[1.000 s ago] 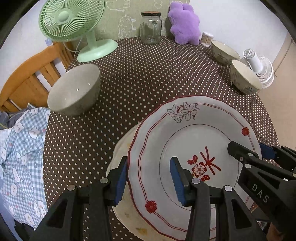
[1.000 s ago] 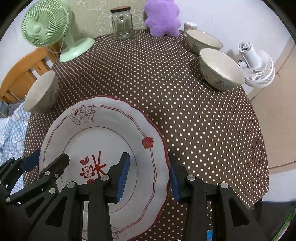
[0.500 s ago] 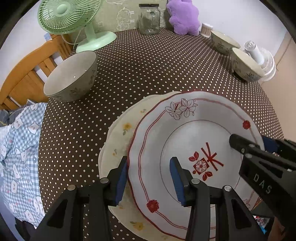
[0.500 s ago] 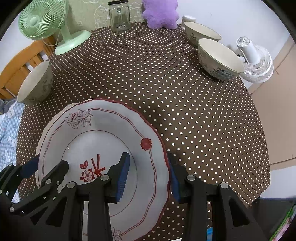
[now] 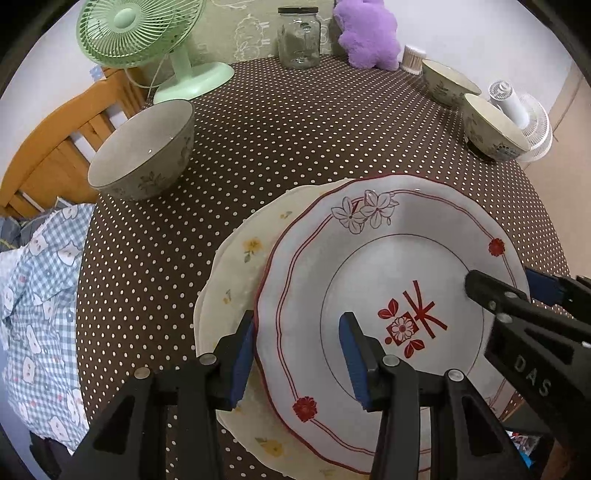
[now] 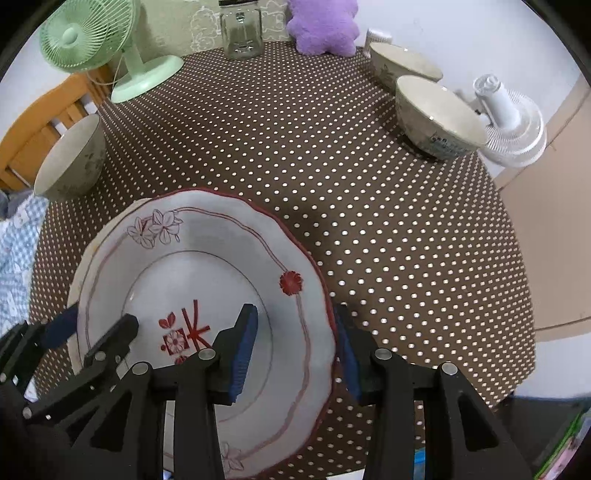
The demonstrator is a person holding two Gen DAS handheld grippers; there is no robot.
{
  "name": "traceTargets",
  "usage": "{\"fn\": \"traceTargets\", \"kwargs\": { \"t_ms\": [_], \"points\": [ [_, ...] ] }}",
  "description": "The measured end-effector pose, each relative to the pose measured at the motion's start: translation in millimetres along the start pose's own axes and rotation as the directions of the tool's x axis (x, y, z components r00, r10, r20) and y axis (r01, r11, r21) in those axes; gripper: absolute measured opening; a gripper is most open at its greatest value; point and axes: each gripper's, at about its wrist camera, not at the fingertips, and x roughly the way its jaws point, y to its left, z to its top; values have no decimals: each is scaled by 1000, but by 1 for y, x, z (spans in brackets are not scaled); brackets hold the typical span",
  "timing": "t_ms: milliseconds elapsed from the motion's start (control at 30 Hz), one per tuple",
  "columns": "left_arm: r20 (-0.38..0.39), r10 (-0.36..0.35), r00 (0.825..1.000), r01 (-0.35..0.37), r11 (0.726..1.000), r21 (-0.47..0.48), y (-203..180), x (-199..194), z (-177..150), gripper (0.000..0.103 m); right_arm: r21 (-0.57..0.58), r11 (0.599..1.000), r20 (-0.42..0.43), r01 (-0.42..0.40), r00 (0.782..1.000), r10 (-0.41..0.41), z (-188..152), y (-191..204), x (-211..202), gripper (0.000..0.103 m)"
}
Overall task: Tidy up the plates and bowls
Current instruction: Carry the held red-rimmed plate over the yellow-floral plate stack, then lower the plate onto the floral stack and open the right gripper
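Note:
A white plate with a red rim and red motif (image 5: 388,266) (image 6: 207,280) lies over a cream plate with yellow flowers (image 5: 243,266) near the table's front edge. My left gripper (image 5: 299,354) is open and straddles the red-rimmed plate's left rim. My right gripper (image 6: 295,350) is open and straddles its right rim; it also shows in the left wrist view (image 5: 517,295). Whether the pads touch the plate I cannot tell. One bowl (image 5: 144,162) (image 6: 70,162) stands at the left. Two bowls (image 6: 439,114) (image 6: 402,62) stand at the far right.
The round table has a brown polka-dot cloth (image 5: 314,140). A green fan (image 5: 147,40), a glass jar (image 5: 299,37) and a purple plush (image 5: 369,33) stand at the back. A white fan (image 6: 509,122) is off the right edge. A wooden chair (image 5: 55,140) with checked cloth (image 5: 37,295) stands left.
Both grippers have drawn back and up over the second. The red-rimmed plate has shifted right, showing more of the cream plate under it. The jaws keep the same opening.

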Motion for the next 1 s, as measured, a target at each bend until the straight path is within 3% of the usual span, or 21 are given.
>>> {"fn": "traceTargets", "kwargs": {
  "t_ms": [200, 333, 433, 700, 1000],
  "points": [
    [-12, -3, 1000, 3, 1000, -21, 2, -4, -4, 47, -3, 1000, 29, 13, 1000, -13, -5, -1, -16, 45],
    [-7, -5, 1000, 5, 999, -35, 5, -8, -5, 51, -42, 999, 22, 26, 999, -25, -7, 6, -13, 38],
    [-7, 33, 999, -33, 999, -27, 7, -9, -7, 58, -33, 999, -16, -1, 1000, 1, -9, 10, -5, 32],
    [-11, 46, 999, -46, 998, -50, 20, -9, -8, 59, -67, 998, 1, 4, 1000, -3, -11, 28, -1, 32],
    [8, 42, 999, -41, 997, -67, 27, -19, -10, 76, -26, 998, -20, -48, 999, 48, -5, 19, -5, 34]
  ]
}}
